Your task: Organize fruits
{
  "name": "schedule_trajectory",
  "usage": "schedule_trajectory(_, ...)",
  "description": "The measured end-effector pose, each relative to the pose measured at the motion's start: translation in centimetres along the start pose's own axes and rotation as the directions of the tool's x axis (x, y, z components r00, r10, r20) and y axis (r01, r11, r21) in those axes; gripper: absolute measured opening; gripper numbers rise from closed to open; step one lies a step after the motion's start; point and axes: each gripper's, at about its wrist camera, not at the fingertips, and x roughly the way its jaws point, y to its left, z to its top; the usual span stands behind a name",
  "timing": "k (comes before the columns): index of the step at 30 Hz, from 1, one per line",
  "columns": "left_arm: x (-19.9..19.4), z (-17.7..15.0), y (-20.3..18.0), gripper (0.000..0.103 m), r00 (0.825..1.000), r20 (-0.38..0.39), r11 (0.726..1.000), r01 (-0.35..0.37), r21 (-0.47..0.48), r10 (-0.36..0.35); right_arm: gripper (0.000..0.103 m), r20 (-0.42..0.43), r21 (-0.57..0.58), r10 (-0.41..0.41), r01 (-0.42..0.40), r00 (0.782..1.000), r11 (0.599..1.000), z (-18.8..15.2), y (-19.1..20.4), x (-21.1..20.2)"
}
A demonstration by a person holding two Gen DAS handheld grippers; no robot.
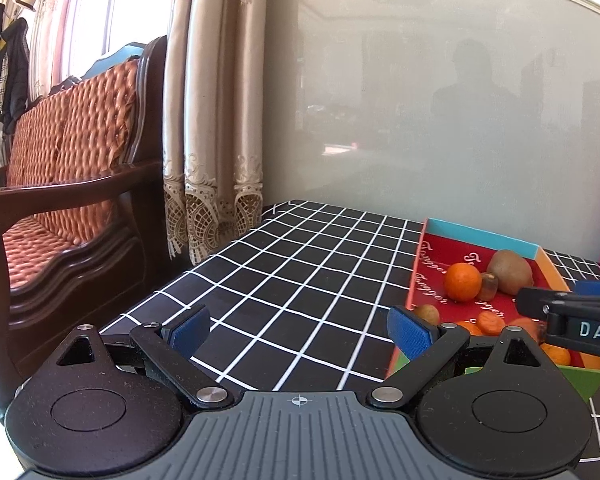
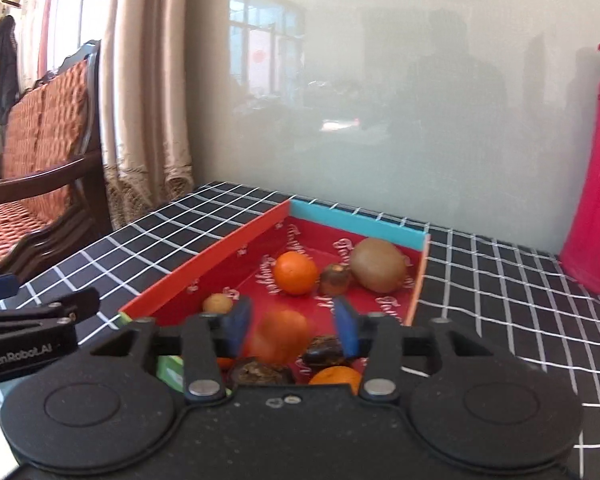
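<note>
A red tray (image 2: 204,276) with a blue far wall lies on the checked table and holds fruit: an orange (image 2: 295,273), a kiwi (image 2: 378,266), a small brown fruit (image 2: 334,279), a small tan one (image 2: 217,304) and more oranges near the front. My right gripper (image 2: 294,330) is open above the tray's near end, with a blurred orange fruit (image 2: 282,340) between its pads, not gripped. My left gripper (image 1: 296,330) is open and empty over the tablecloth, left of the tray (image 1: 414,276). The right gripper's finger (image 1: 572,316) shows at the right edge of the left wrist view.
A tall pink bottle (image 2: 596,168) stands at the back right of the table. A glass panel (image 1: 440,100) backs the table. A wooden bench (image 1: 68,184) with orange cushions and curtains (image 1: 216,120) are to the left. The black-and-white checked cloth (image 1: 284,280) covers the table.
</note>
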Motion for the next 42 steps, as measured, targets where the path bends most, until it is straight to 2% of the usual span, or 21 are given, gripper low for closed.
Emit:
schedule_trajectory(1, -0.1, 0.0, -0.2, 0.095, 1.000, 0.002, 1.000, 0.006, -0.002, -0.006, 0.087, 0.021, 0.011, -0.009, 0.009, 1.000, 1.000, 0.0, -0.4, -0.5)
schedule_trajectory(3, -0.3, 0.1, -0.5, 0.095, 1.000, 0.009, 1.000, 0.018, -0.002, -0.018, 0.090, 0.054, 0.034, -0.021, 0.019, 0.998, 0.999, 0.4, -1.3, -1.3)
schedule_trajectory(6, -0.6, 0.1, -1.1, 0.096, 0.999, 0.012, 0.999, 0.033, -0.004, -0.033, 0.096, 0.085, 0.061, -0.088, 0.083, 0.992, 0.995, 0.5, -3.3, -2.3)
schedule_trajectory(9, -0.9, 0.2, -1.7, 0.103, 0.998, 0.015, 0.998, 0.057, -0.022, -0.056, 0.097, 0.070, 0.101, -0.144, 0.137, 0.987, 0.985, 0.0, -6.1, -3.2)
schedule_trajectory(14, -1.5, 0.2, -3.4, 0.103, 0.995, 0.025, 0.995, 0.102, -0.010, -0.101, 0.101, 0.055, 0.159, -0.208, 0.197, 0.977, 0.967, -1.2, -10.1, -5.2)
schedule_trajectory(18, -3.0, -0.2, -5.8, 0.103, 0.989, 0.014, 0.988, 0.150, 0.039, -0.150, 0.102, 0.056, 0.163, -0.250, 0.238, 0.967, 0.958, -2.6, -11.6, -7.0)
schedule_trajectory(21, -5.4, -0.6, -7.5, 0.103, 0.978, 0.002, 0.977, 0.207, 0.052, -0.207, 0.103, 0.056, 0.188, -0.261, 0.247, 0.964, 0.951, -4.1, -12.1, -8.8)
schedule_trajectory(24, -8.7, -0.8, -8.5, 0.103, 0.975, 0.029, 0.973, 0.219, 0.075, -0.222, 0.103, 0.086, 0.168, -0.282, 0.265, 0.956, 0.949, -5.4, -11.3, -11.9)
schedule_trajectory(28, -12.4, -1.4, -9.2, 0.103, 0.972, 0.063, 0.967, 0.218, 0.131, -0.228, 0.103, 0.189, 0.117, -0.333, 0.316, 0.924, 0.942, -6.2, -10.0, -16.7)
schedule_trajectory(30, -13.3, -1.6, -9.3, 0.103, 0.971, 0.053, 0.960, 0.222, 0.167, -0.234, 0.103, 0.215, 0.081, -0.347, 0.337, 0.913, 0.938, -6.5, -9.4, -18.3)
schedule_trajectory(32, -14.1, -2.1, -9.4, 0.103, 0.970, 0.079, 0.958, 0.214, 0.190, -0.232, 0.103, 0.227, 0.050, -0.364, 0.362, 0.903, 0.931, -7.1, -9.1, -19.4)
schedule_trajectory(36, -14.4, -2.9, -9.9, 0.103, 0.963, 0.080, 0.948, 0.237, 0.215, -0.259, 0.103, 0.221, 0.038, -0.358, 0.358, 0.907, 0.933, -8.3, -9.3, -20.0)
schedule_trajectory(39, -14.4, -3.1, -10.6, 0.103, 0.962, 0.090, 0.943, 0.230, 0.240, -0.258, 0.103, 0.173, 0.050, -0.347, 0.344, 0.922, 0.938, -9.0, -9.9, -19.3)
schedule_trajectory(42, -14.0, -3.2, -11.0, 0.103, 0.966, 0.077, 0.943, 0.223, 0.246, -0.248, 0.103, 0.156, 0.123, -0.312, 0.295, 0.937, 0.948, -8.7, -11.0, -18.9)
